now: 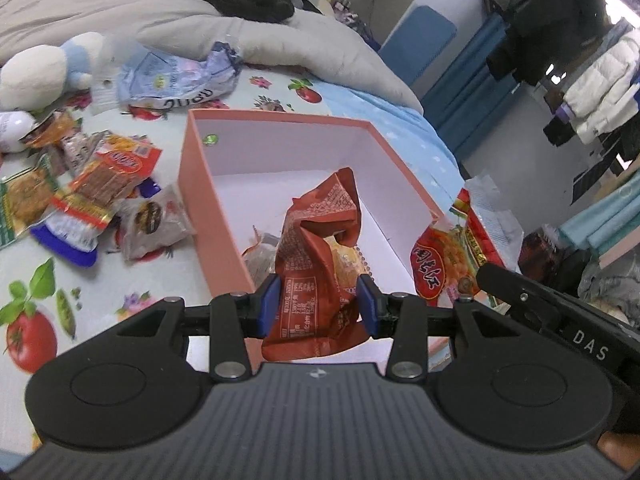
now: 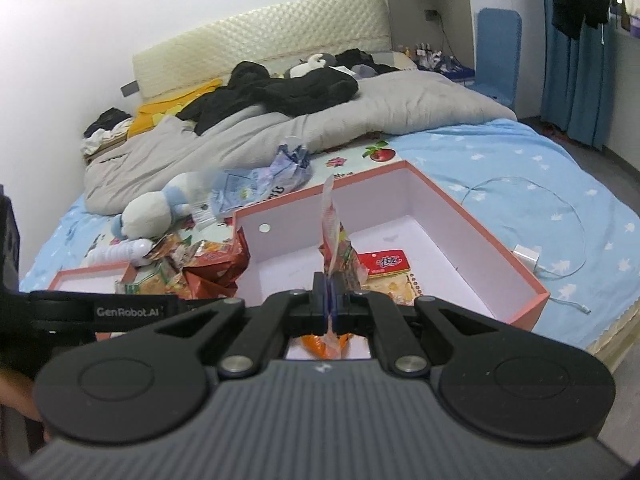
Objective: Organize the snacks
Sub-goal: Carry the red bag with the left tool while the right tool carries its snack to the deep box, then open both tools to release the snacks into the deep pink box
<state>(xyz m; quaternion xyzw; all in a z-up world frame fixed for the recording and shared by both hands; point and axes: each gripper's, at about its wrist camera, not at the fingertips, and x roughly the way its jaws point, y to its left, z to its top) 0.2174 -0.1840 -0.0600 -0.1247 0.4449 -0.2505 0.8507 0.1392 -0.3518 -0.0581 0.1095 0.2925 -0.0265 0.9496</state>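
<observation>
My left gripper (image 1: 320, 306) is shut on a crumpled red-brown snack bag (image 1: 316, 248), held above the near end of the pink box (image 1: 192, 184) with white inside. A few small packets (image 1: 260, 254) lie on the box floor under it. My right gripper (image 2: 330, 300) is shut on the edge of a red and yellow snack packet (image 2: 334, 248), held edge-on over the pink box (image 2: 472, 220); the left wrist view shows this packet (image 1: 448, 260) at the box's right wall. A small red packet (image 2: 384, 261) and a yellow packet (image 2: 396, 289) lie inside the box.
A heap of loose snack packets (image 1: 92, 188) lies on the fruit-print cloth left of the box, with a crumpled blue-white bag (image 1: 176, 80) and a plush toy (image 1: 40, 72) behind. A shallow pink lid (image 2: 88, 276) sits at the left. A white charger and cable (image 2: 528, 258) lie right of the box.
</observation>
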